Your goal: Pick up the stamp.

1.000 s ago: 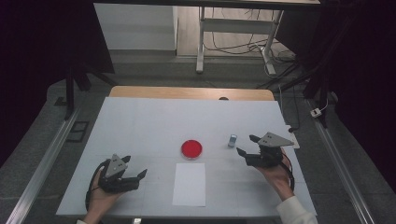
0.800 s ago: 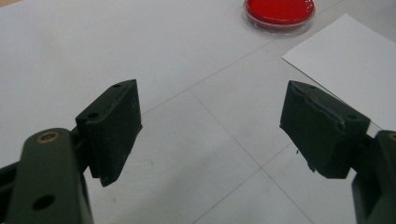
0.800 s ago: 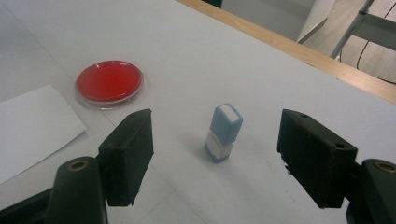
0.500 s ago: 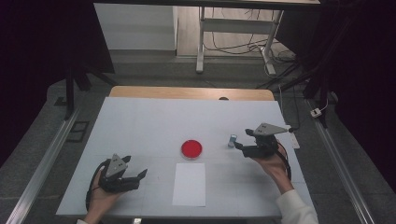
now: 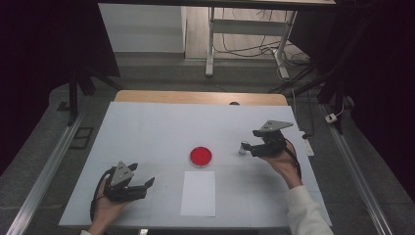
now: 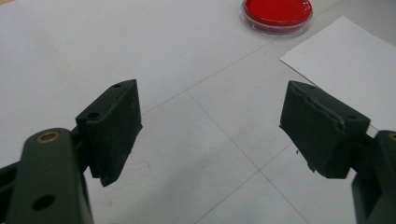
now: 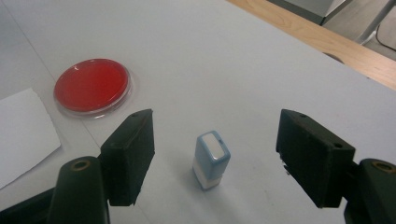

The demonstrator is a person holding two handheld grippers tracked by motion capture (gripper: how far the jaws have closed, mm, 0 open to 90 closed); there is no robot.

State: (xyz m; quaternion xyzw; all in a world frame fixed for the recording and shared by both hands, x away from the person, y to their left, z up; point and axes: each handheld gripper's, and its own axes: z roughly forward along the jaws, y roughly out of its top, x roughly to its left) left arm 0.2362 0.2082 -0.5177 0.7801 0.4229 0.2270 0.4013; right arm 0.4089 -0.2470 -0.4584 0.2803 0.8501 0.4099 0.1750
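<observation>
Since the earlier frames, the right gripper (image 5: 250, 142) has been travelling across the table (image 5: 147, 127) away from the person and toward the small stamp (image 5: 242, 148), which is standing where it stood before; the left gripper (image 5: 147, 183) has been keeping its place near the front left of the table. The right gripper's jaws are standing wide apart, about as wide as before, and nothing is pressing against their pads.

Seen in the right gripper view, the stamp (image 7: 211, 158) is standing upright on the table between the two spread jaws, a little ahead of them and apart from both; it is a small block with a pale blue top and a white base. Beyond the jaw at the left of that view, the red dish (image 7: 91, 85) is lying flat on the table, well apart from the stamp. A white sheet of paper (image 7: 23, 133) is lying beside that same jaw, just short of the dish.

The left gripper's jaws are also spread wide, with bare table between them in the left gripper view. Ahead of that gripper and off toward the jaw at the right of that view, the red dish (image 6: 276, 13) is sitting at the far edge, and the paper (image 6: 345, 74) is lying just beyond that jaw.
</observation>
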